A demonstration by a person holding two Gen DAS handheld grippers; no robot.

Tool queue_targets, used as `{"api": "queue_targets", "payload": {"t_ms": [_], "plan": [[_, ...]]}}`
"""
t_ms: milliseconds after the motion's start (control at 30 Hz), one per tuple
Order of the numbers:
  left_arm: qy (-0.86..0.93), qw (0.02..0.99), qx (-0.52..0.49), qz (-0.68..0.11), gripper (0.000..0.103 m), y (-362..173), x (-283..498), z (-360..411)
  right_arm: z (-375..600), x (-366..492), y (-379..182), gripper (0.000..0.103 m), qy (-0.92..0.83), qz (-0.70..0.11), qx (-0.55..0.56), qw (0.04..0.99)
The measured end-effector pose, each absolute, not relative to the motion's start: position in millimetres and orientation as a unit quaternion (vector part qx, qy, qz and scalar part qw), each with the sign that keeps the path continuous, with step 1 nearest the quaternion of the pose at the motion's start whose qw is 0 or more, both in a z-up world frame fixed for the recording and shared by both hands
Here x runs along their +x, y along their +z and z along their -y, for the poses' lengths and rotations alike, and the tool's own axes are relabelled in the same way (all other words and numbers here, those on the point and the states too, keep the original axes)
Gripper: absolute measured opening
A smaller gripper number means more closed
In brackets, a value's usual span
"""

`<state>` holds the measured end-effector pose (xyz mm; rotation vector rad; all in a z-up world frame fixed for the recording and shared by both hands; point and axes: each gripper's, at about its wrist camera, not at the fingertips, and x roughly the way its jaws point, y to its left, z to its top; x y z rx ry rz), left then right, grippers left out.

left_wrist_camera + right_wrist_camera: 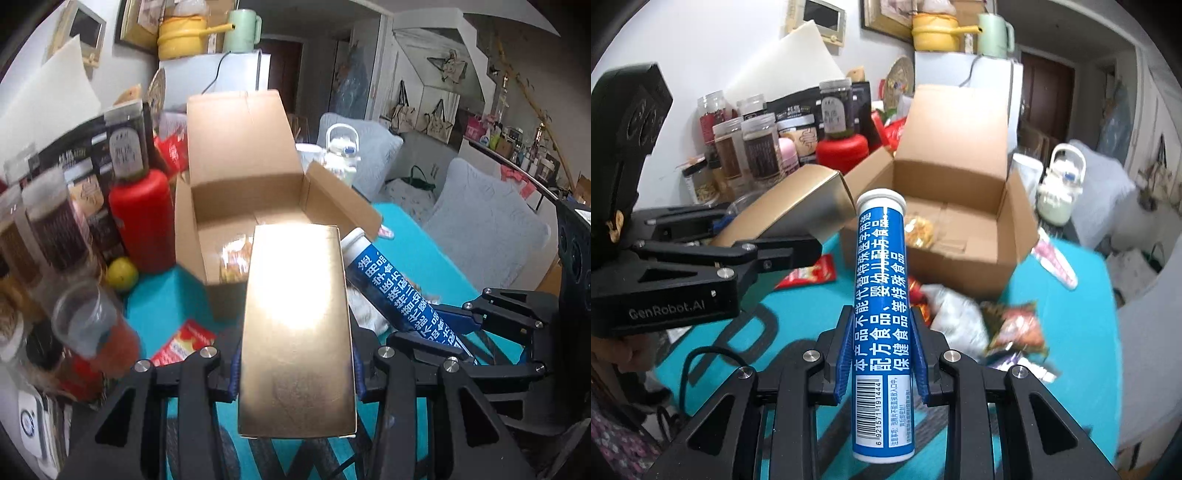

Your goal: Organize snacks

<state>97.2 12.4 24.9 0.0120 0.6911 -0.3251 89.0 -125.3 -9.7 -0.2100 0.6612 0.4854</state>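
Note:
My left gripper [295,373] is shut on a long gold box [297,325], held lengthwise above the teal table and pointing at the open cardboard box [240,184]. My right gripper [881,354] is shut on a blue tube [881,317] with a white cap and white printing, its cap end toward the same cardboard box [960,192]. Both held items hang in the air side by side, the gold box [798,206] to the left of the tube [391,291]. A clear packet of yellow-orange snacks [919,229] lies inside the cardboard box.
Jars and a red bottle [142,218] crowd the table's left side beside a yellow-green fruit [122,273]. Red snack packets [809,275] and crumpled wrappers [1008,325] lie on the teal tablecloth [1071,332] before the box. A white kettle [1060,184] stands to the right.

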Motion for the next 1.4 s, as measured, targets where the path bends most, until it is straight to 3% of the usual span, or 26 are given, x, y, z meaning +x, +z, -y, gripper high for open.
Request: {"api": "queue_targets", "payload": {"t_ms": [800,1400], "plan": [[-0.155,0.946,0.002,-0.284,0.043,62.6,229.3,2.0,128.9,212.3,31.1,0.028,0.207,-0.288,-0.117,0.928],[-0.102,0.947,-0.008,-0.305,0.043,31.2,321.3,0.8,148.6,311.4,6.2,0.028,0.179,-0.314,-0.064,0.93]]}}
